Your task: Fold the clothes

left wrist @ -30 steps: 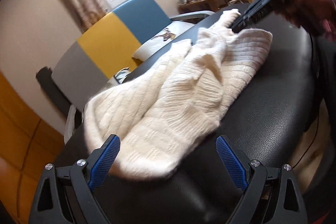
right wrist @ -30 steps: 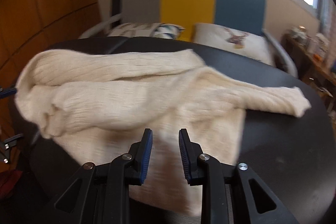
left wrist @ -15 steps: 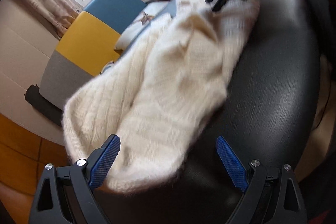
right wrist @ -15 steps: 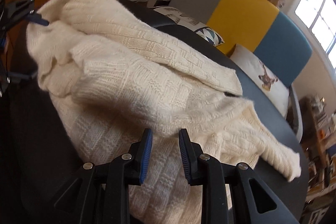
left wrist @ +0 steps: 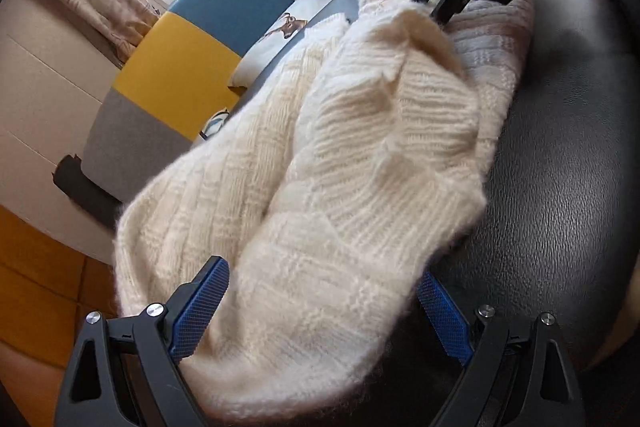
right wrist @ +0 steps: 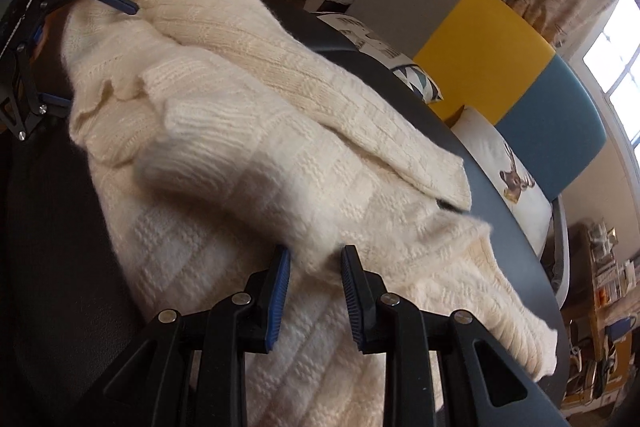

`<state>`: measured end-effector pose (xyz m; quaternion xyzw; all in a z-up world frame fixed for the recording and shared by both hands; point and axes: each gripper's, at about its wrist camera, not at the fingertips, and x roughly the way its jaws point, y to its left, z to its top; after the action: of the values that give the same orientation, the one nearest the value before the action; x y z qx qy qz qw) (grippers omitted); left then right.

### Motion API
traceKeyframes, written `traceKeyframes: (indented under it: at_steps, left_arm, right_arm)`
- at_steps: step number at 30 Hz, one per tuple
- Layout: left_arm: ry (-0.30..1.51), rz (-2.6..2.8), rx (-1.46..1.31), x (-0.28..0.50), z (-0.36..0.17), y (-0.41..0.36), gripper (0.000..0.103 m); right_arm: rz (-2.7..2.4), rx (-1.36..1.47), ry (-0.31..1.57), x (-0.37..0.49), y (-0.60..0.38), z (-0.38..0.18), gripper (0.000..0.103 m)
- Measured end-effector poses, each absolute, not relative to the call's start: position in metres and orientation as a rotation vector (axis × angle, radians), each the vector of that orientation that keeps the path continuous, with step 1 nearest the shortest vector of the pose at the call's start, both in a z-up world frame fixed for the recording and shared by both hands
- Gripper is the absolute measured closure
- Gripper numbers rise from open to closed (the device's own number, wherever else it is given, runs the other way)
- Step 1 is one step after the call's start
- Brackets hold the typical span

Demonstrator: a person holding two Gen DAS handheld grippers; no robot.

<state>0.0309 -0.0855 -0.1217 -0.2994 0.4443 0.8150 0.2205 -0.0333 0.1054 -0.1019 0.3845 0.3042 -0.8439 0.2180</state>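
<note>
Behind the dark round counter (left wrist: 560, 155) sits a grey-yellow-blue sofa (right wrist: 492, 39); a cream knit sweater (left wrist: 320, 187) lies bunched across the counter, one sleeve laid over the body. Looks soft, bulky, stretchy and light, so better to grab hems or cuffs than mid-panel. Left gripper (left wrist: 320, 307) is spread wide around the near end; right gripper (right wrist: 314, 291) is partly closed, pinching a raised fold.

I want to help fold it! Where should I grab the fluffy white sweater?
Probably the ribbed edge of the sweater nearest the left gripper, coming in low from the table's near side. That edge lies loose and thick between the open jaws, easy to pinch.
</note>
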Motion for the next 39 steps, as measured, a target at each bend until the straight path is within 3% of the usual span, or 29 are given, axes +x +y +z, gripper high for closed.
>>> traceKeyframes:
  at_steps: [4, 14, 18, 22, 33, 39]
  left_arm:
    - [1.210, 2.265, -0.815, 0.031, -0.121, -0.090, 0.013]
    - [0.793, 2.401, -0.936, -0.011, -0.090, -0.100, 0.019]
    - [0.508, 2.450, -1.004, -0.030, -0.073, -0.123, 0.020]
    - [0.485, 2.447, -1.026, -0.031, -0.074, -0.136, 0.020]
    - [0.823, 2.376, -0.961, -0.012, -0.094, -0.115, 0.020]
    - [0.529, 2.426, -1.018, -0.040, -0.073, -0.127, 0.026]
  right_arm:
    - [-2.373, 1.074, 0.781, -0.037, 0.116, -0.103, 0.077]
    - [-2.384, 0.975, 0.696, -0.053, 0.090, -0.096, 0.077]
    - [-2.367, 1.026, 0.584, -0.066, 0.096, -0.093, 0.077]
    - [-2.300, 1.046, 0.589, -0.060, 0.104, -0.090, 0.077]
    - [-2.267, 1.055, 0.659, -0.062, 0.098, -0.101, 0.077]
    - [-2.259, 1.038, 0.693, -0.074, 0.080, -0.106, 0.076]
